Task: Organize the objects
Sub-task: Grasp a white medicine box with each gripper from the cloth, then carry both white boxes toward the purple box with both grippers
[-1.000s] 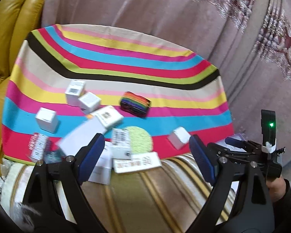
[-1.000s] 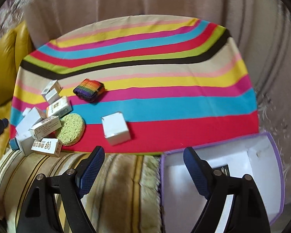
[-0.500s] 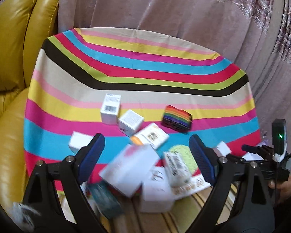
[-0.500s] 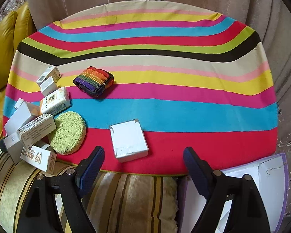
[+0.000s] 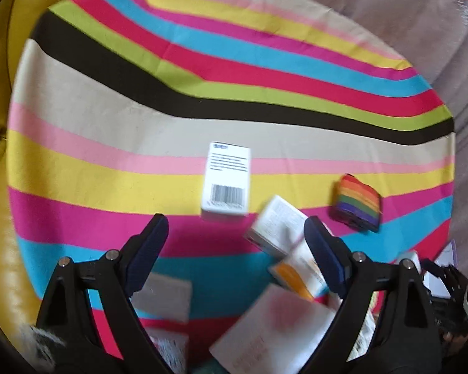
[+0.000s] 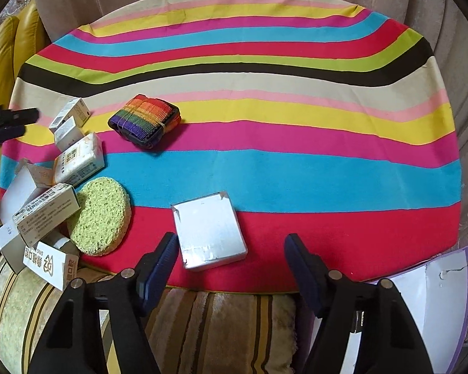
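both claws are being held spread wide with nothing pinched. the right gripper (image 6: pixel 231 258) is being hovered over a flat white box (image 6: pixel 209 231) that's lying on the red stripe of the striped cloth (image 6: pixel 296 180), near its front edge. the left gripper (image 5: pixel 235 238) is being aimed at a barcode box (image 5: pixel 227 180) sitting on the yellow and pink stripes. a rainbow strap bundle (image 6: pixel 145 120) and a green sponge (image 6: pixel 100 215) are being left beside the box pile (image 6: pixel 46 187)
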The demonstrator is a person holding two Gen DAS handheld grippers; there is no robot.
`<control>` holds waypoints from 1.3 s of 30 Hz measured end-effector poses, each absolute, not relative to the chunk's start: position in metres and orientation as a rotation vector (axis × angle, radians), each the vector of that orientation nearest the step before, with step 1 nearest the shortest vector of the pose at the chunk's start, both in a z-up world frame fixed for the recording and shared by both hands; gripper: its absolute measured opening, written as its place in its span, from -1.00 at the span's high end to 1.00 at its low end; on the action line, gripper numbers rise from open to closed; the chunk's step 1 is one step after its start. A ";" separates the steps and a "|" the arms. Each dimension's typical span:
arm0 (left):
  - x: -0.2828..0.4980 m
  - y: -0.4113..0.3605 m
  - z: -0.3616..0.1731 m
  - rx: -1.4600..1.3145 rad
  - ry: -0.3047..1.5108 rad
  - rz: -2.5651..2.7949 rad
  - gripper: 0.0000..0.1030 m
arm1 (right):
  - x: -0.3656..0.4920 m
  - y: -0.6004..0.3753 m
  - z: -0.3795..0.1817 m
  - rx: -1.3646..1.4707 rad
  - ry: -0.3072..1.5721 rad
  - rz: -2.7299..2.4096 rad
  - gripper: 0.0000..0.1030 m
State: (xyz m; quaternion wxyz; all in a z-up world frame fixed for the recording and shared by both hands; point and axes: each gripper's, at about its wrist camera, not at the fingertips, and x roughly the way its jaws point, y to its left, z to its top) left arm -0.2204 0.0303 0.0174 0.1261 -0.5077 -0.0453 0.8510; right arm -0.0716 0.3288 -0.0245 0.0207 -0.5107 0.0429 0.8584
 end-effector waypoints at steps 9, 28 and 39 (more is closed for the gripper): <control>-0.251 0.038 0.003 -1.521 -0.052 2.496 -0.74 | -0.081 0.329 -0.030 -1.617 0.162 2.652 -0.25; -0.245 0.028 0.011 -1.478 -0.060 2.574 0.16 | -0.081 0.331 -0.033 -1.607 0.199 2.649 0.16; -0.180 0.058 0.046 -1.282 -0.149 2.554 0.16 | -0.062 0.334 -0.017 -1.531 0.211 2.668 0.16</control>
